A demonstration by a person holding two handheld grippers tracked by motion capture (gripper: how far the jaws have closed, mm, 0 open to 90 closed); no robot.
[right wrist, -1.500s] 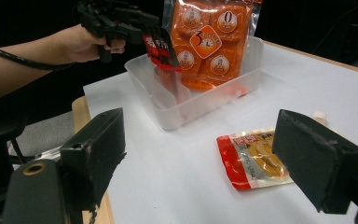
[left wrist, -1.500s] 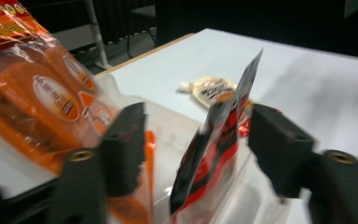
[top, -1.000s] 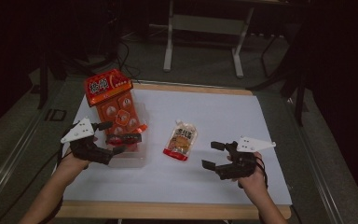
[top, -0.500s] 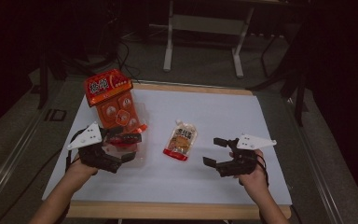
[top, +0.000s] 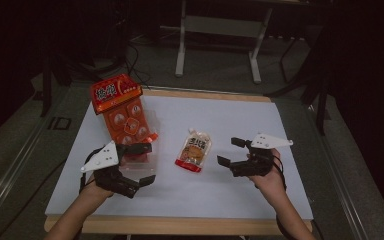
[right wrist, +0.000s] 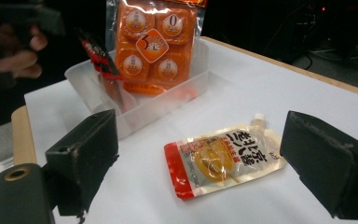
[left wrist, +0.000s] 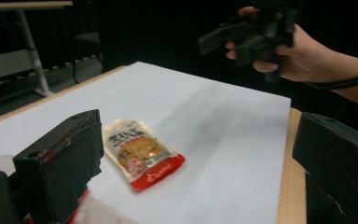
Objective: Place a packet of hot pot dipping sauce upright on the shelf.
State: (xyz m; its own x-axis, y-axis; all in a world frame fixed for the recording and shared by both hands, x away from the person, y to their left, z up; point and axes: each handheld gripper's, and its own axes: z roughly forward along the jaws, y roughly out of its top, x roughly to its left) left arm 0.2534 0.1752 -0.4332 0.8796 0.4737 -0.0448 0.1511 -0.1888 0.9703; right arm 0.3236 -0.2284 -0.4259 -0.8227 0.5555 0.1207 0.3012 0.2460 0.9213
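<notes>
Spouted pouch [top: 194, 149] flat on the white sheet [top: 220, 120], near the middle of the worktop [top: 180, 225], between the two grippers and touching neither. Long axis tilted slightly off the near-far line in the high view: white spout toward the far edge, red sealed end toward the person. Bare sheet all round it, widest on the far side and the right. Just left of it, a clear plastic bin [top: 147, 162], holding an orange multipack bag [top: 125, 117] that stands leaning back and a small red packet [right wrist: 98, 56].

Left gripper [top: 142, 162] close by the near corner of the bin, jaws wide apart, nothing between them. Right gripper [top: 232, 151] well right of the pouch, off the sheet in the hand, jaws just opened to full spread and empty; in the right gripper view, pouch [right wrist: 226, 158] framed between them, ahead of the pads.
</notes>
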